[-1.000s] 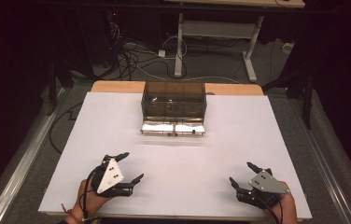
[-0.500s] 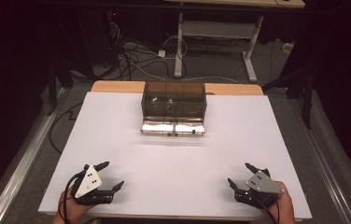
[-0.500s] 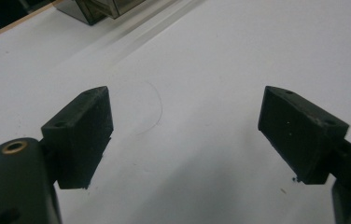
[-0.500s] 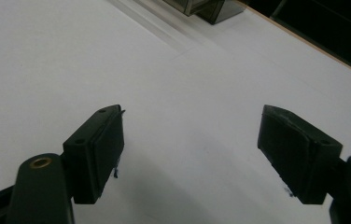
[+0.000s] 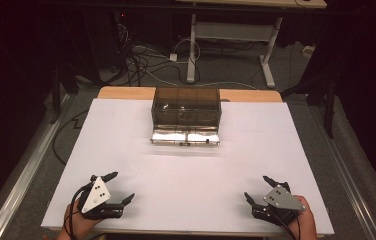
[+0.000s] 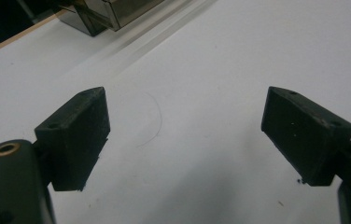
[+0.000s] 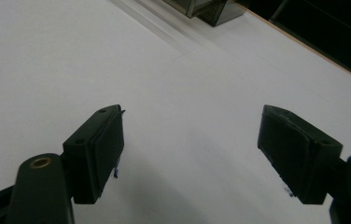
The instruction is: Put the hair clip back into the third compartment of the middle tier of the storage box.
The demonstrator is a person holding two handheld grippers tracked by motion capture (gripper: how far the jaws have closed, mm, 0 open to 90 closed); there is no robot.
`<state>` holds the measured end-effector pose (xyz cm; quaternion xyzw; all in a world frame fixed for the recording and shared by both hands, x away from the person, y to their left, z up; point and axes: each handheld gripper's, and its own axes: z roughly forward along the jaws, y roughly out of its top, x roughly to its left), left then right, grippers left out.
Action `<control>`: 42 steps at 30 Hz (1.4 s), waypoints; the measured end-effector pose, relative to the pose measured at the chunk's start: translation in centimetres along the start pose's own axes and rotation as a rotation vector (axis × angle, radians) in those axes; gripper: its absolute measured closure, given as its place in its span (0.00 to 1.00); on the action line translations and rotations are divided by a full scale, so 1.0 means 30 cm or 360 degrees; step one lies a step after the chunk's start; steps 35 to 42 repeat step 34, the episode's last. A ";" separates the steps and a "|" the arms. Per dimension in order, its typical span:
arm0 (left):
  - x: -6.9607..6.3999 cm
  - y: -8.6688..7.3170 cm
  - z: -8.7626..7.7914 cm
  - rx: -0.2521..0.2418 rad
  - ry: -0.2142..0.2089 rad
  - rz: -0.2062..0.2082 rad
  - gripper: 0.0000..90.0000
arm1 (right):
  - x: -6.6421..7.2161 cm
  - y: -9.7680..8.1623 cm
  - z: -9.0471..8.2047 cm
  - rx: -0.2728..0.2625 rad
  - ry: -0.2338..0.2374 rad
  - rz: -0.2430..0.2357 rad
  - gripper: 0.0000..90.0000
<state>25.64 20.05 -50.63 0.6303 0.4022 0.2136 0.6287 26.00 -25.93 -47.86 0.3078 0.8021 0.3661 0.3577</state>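
Idling at near bench [image 5: 126, 140] edge | left claw [image 5: 114, 187] agape, empty | right claw [image 5: 261, 188] likewise (both resting low) | smoky box [image 5: 186, 107] dead ahead at far middle, long axis crosswise, equally distant from both.

Wooden table edge [image 5: 126, 92] beyond the white surface; tangled floor cables [image 5: 141, 57]; desk frame [image 5: 228, 32].

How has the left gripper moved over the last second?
Yes. The left gripper has pulled back toward the near table edge and leftward, away from the tinted box.
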 end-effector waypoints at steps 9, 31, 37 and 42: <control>-0.003 0.002 0.005 -0.0002 -0.0007 0.0011 0.16 | 0.001 0.001 0.002 -0.0003 0.0010 -0.0009 0.26; 0.004 0.002 0.019 0.0011 0.0008 0.0013 0.16 | -0.007 -0.005 0.005 0.0001 0.0019 -0.0001 0.26; 0.005 0.003 0.022 0.0014 0.0014 0.0011 0.16 | -0.006 -0.006 0.006 0.0002 0.0019 0.0004 0.26; 0.005 0.003 0.022 0.0014 0.0014 0.0011 0.16 | -0.006 -0.006 0.006 0.0002 0.0019 0.0004 0.26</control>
